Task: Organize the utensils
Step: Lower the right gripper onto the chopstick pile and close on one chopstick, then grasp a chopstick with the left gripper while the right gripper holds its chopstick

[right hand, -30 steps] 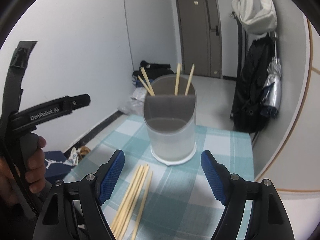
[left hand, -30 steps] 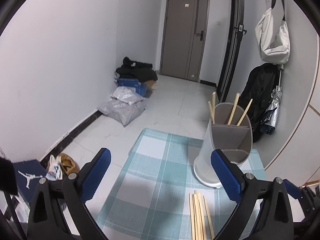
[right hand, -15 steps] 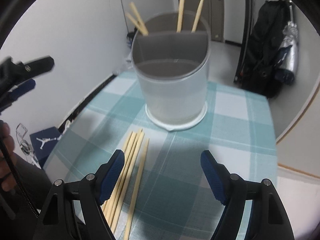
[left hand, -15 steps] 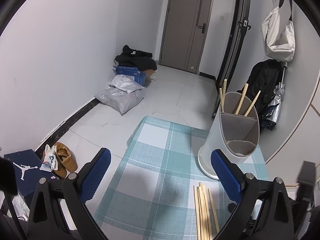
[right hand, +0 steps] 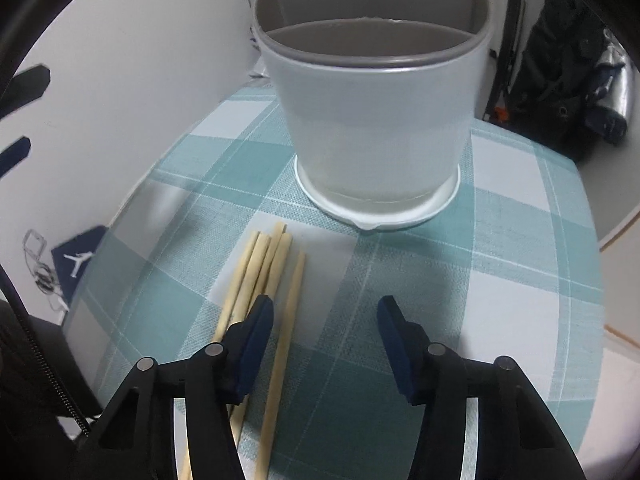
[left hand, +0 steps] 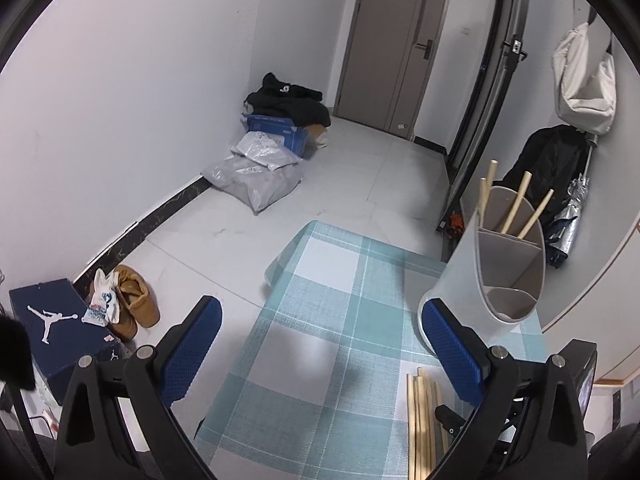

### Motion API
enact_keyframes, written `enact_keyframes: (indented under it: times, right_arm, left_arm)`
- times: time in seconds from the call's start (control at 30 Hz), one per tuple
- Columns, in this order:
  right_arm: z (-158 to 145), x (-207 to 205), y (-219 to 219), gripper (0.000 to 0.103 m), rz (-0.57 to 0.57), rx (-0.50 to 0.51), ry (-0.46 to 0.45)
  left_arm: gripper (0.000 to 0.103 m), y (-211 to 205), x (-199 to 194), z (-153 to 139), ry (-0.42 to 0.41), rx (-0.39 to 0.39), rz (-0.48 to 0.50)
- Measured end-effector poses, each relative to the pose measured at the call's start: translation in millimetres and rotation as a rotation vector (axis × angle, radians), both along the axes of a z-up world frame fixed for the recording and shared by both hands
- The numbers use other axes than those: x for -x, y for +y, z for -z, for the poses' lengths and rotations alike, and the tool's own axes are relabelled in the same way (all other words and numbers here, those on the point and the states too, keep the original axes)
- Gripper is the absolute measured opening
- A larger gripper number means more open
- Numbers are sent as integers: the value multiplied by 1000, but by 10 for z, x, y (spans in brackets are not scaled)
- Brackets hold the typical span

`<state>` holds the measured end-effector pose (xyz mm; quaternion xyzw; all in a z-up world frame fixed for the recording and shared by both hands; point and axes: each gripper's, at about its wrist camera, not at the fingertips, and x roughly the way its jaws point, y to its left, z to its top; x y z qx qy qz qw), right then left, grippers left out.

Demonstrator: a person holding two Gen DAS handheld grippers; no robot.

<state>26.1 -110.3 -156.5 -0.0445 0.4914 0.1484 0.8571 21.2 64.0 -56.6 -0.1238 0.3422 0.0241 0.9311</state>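
My right tongs (right hand: 324, 320) point steeply down over the loose chopsticks (right hand: 264, 276) lying on the bench (right hand: 520, 280), which wears a teal-and-white check cloth. Their jaws are closing, and one chopstick (right hand: 286, 332), set a little apart from the bundle, runs up between the blue pads, though neither pad presses on it; the left pad sits over the edge of the bundle itself. Just beyond the chopstick tips stands the white utensil holder (right hand: 376, 120), upright on its round base, with grey dividers splitting it into compartments.

My left tongs (left hand: 320, 348) hang spread wide with nothing between them, over the near part of the cloth. From that side the holder (left hand: 472, 280) is at the right, just behind my right-hand pad, and a few chopsticks (left hand: 520, 204) already stand in its far compartment, leaning against the rim. The loose bundle (left hand: 424, 420) lies low at the right, partly hidden by the tongs' frame
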Motion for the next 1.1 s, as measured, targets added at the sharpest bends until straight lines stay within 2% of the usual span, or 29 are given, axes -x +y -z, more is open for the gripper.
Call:
enact_keyframes:
  times: [0.07, 0.17, 0.2, 0.27, 0.3, 0.53, 0.67, 0.77, 0.87, 0.97, 1.1]
  right_arm:
    - [5, 7, 63, 46, -15, 34, -8]
    - [3, 25, 150, 29, -35, 86, -31]
    - [-3, 29, 172, 20, -46, 83, -35]
    - [-17, 17, 217, 14, -56, 77, -28]
    - [-19, 5, 210, 8, -58, 71, -24]
    - [-40, -119, 84, 5, -19, -26, 28]
    - [-113, -159, -51, 5, 26, -106, 44]
    - [-191, -187, -218, 5, 61, -207, 53]
    - [-269, -190, -415, 5, 98, -305, 56]
    - [-283, -229, -631, 5, 123, -431, 74]
    - [-353, -209, -828, 5, 142, -535, 78]
  left_arm:
    - [99, 6, -4, 8, 7, 1, -4]
    - [99, 15, -16, 28, 19, -8, -10]
    - [99, 19, -23, 32, 27, -27, -16]
    - [99, 28, -37, 48, 38, -28, -13]
    - [99, 32, -41, 58, 42, -27, -12]
    - [99, 15, -105, 151, 103, -8, 23]
    - [99, -28, -187, 312, 202, 46, 88]
    - [99, -111, -221, 418, 263, 71, 140]
    - [99, -278, -229, 506, 324, 24, 199]
    - [98, -496, -237, 670, 434, -89, 270]
    - [98, -589, -176, 681, 457, -74, 329]
